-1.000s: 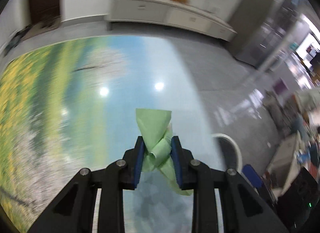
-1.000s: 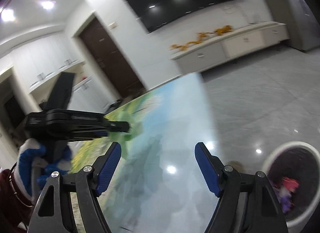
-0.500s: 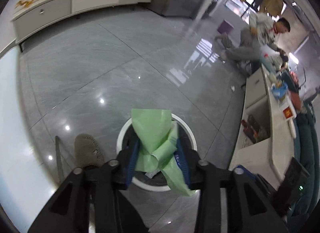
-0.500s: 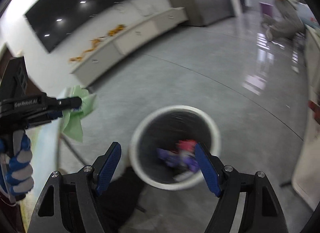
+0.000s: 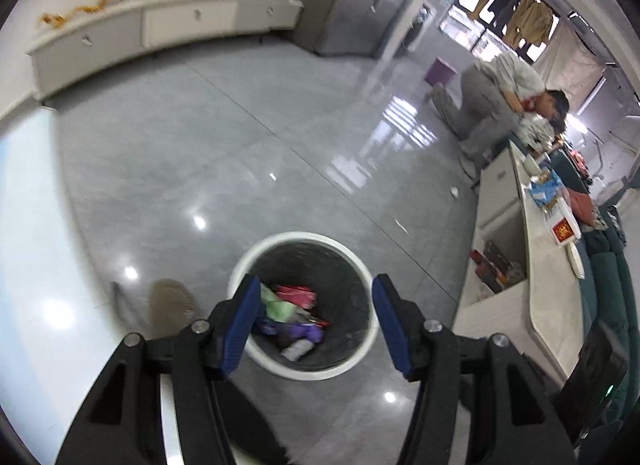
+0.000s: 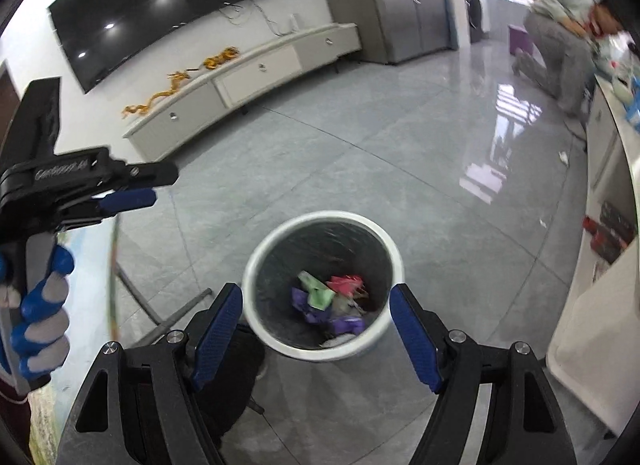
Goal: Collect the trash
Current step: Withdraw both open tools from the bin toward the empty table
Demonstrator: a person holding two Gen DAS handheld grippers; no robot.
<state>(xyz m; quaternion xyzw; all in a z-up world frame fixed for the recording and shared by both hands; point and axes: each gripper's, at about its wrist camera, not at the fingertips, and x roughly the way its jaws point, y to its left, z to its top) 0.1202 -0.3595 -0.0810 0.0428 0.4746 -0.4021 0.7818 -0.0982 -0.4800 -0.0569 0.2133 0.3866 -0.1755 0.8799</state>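
left tongs (image 5: 314,321) opening, empty — right tongs (image 6: 316,329) apart | bin (image 6: 256,265) contents blurred (green scrap (image 6: 316,293) inside)

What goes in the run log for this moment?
left gripper: opening, empty | right gripper: open, empty | crumpled green paper: inside round white waste bin | both grippers above bin

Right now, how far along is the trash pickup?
Done: the green paper lies in the bin with red and purple wrappers. In hand: nothing; the left gripper is opening with nothing between its jaws, and the right gripper is open and bare above the bin. Left: no loose trash shows in these views, so check the table.
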